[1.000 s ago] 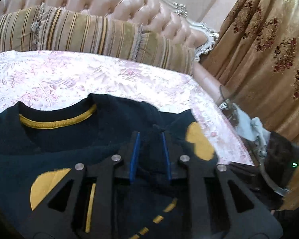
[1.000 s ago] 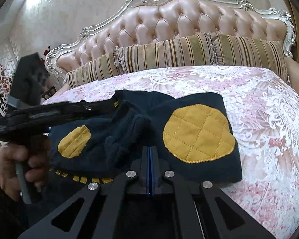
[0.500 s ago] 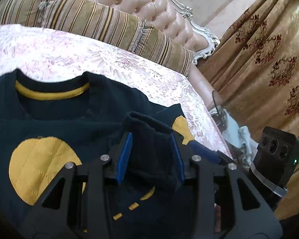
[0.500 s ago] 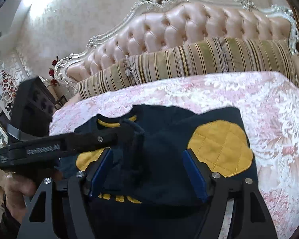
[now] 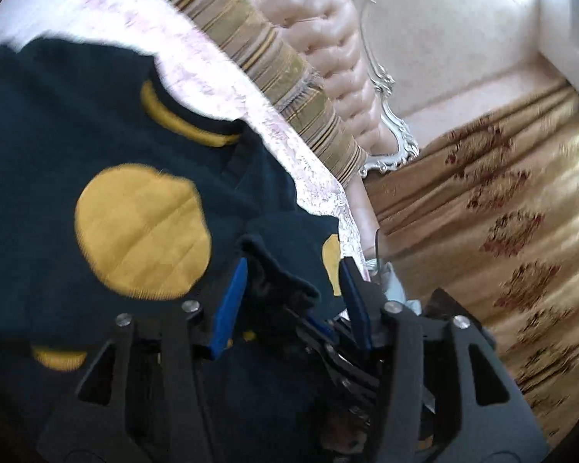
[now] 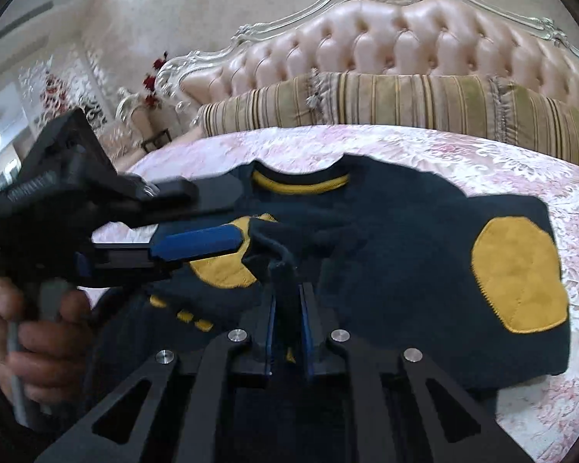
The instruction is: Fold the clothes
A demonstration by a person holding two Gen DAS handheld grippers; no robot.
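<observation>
Jumper (image 6: 386,254): dark navy, yellow neckband, yellow quilted oval patches; lies on the bed (image 6: 463,158), neck toward the headboard at 12 o'clock, hem toward the person at 6 o'clock.
Long axis: body runs 12 to 6 in the right wrist view; one sleeve lies doubled across the chest, its patch at 3 o'clock near the jumper's right edge.
Cuff (image 6: 274,250): a raised ridge of dark cloth (a sleeve end, by the look of it), standing up just ahead of both pairs of tongs, near the jumper's middle.
Right tongs (image 6: 287,320): nearly closed, blue pads a narrow gap apart, with a fold of the dark cloth pinched between them; the cuff rises at 12 o'clock straight off the tips.
Left tongs (image 5: 293,293): spread wide, blue pads well apart; the cuff sits between them, touching neither that I can tell. In the right wrist view they come in from 9 o'clock, level with the cloth.
Left hand (image 6: 31,332): wrapped round the left handle, at 8 o'clock in the right wrist view.
Nearer tool: the right tongs have the cloth; the left only bracket it.
Deciding relation: the cuff lies straight ahead of both tools, the two approaches crossing over it at about a right angle (so a pull by either would drag it across the body's long axis).
Fold state: sleeve already lies in over the chest; body full length along the bed; left wrist view is blurred.
</observation>
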